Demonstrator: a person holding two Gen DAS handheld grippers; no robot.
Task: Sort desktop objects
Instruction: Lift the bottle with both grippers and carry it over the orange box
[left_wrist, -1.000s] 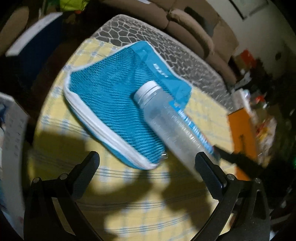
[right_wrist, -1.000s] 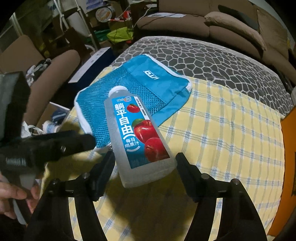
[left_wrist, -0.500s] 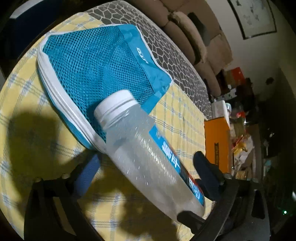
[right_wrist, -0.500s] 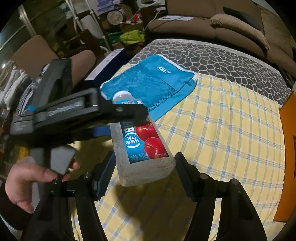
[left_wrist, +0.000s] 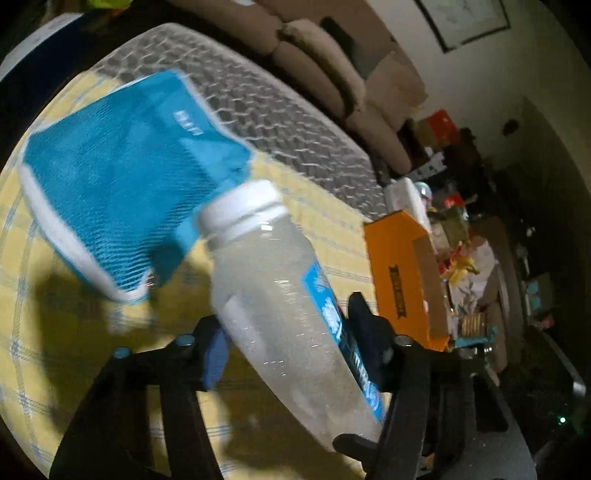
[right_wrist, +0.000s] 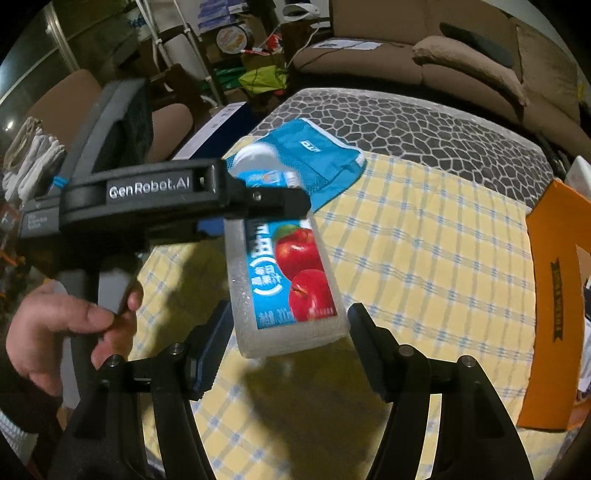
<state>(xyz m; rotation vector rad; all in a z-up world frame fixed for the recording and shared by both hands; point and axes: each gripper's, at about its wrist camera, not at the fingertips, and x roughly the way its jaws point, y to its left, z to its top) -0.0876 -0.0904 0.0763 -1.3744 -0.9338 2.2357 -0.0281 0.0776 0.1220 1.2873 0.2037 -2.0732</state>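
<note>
Both grippers meet on one juice bottle (right_wrist: 286, 280) above a table with a yellow checked cloth (right_wrist: 424, 266). Right gripper (right_wrist: 290, 345) has its pads against the sides of the bottle's base and carries it label up, red apples showing, cap pointing away. Left gripper (left_wrist: 286, 345) comes in from the side across the bottle's upper half; its jaws are closing with the bottle between them, the pads at or almost at the plastic, and whether they press yet cannot be told. In the right view the left gripper's black body (right_wrist: 184, 195) crosses in front of the bottle and hides the shoulder below the white cap (left_wrist: 243, 210); a hand (right_wrist: 70, 325) grips its handle low on the left. Beyond the cap lies a blue mesh pouch (left_wrist: 110, 192) with white edging, flat on the cloth and apart from the bottle. A grey pebble-pattern mat (right_wrist: 406, 122) covers the far end of the table. An orange box (left_wrist: 402, 280) sits at the right edge, with a sofa (right_wrist: 443, 55) behind.
</note>
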